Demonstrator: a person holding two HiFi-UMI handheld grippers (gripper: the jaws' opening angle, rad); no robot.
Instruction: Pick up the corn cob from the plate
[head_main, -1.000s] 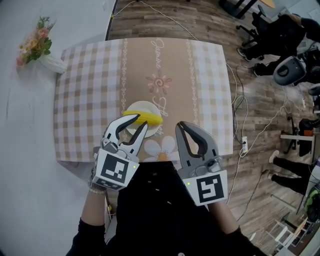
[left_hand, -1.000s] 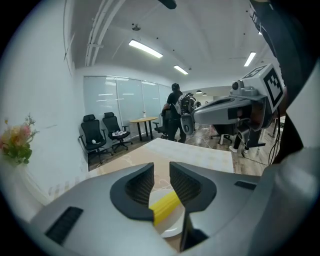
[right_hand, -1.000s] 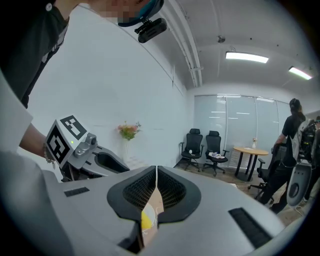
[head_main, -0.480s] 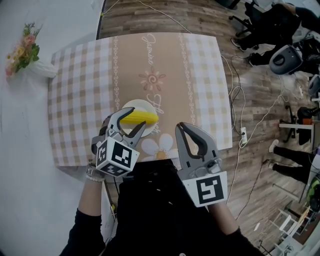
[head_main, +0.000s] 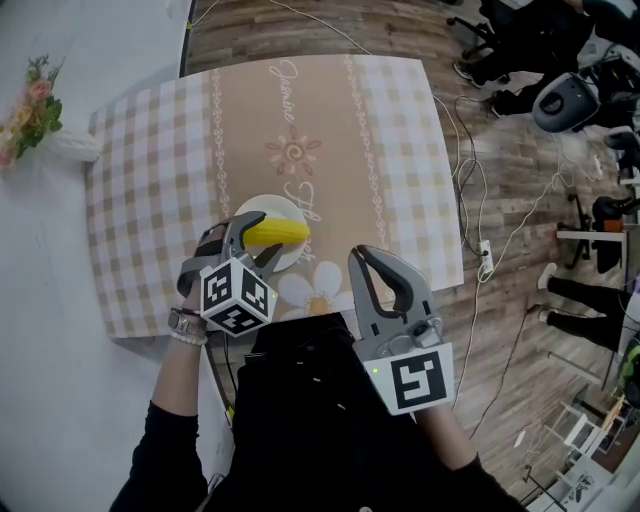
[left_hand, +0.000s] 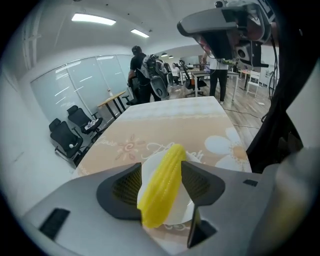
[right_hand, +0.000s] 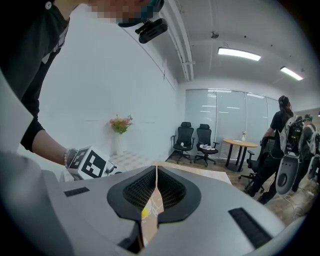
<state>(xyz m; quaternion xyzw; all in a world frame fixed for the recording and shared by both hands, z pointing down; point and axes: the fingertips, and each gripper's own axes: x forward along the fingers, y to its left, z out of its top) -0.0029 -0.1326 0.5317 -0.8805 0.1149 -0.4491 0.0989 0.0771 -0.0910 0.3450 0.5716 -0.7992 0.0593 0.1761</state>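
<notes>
1. Left gripper view: the corn cob (left_hand: 165, 182) lies on the plate (left_hand: 183, 207), running lengthwise away from me across the plate's middle.
2. My left gripper (left_hand: 161, 169) straddles the cob above the plate. Its jaws stand apart and have just been opening, with one pad on each side and neither pressing yet.
3. The cob is round. If one pad lands first, or I close near its end, I judge it could roll across the plate or squirt out.
4. If I go too deep, my tips could catch the plate and drag it. The tablecloth (head_main: 300, 110) ends just beyond the plate's near side.
5. My right gripper (right_hand: 156, 175) hangs well apart to the plate's right, its jaws together on nothing.
</notes>
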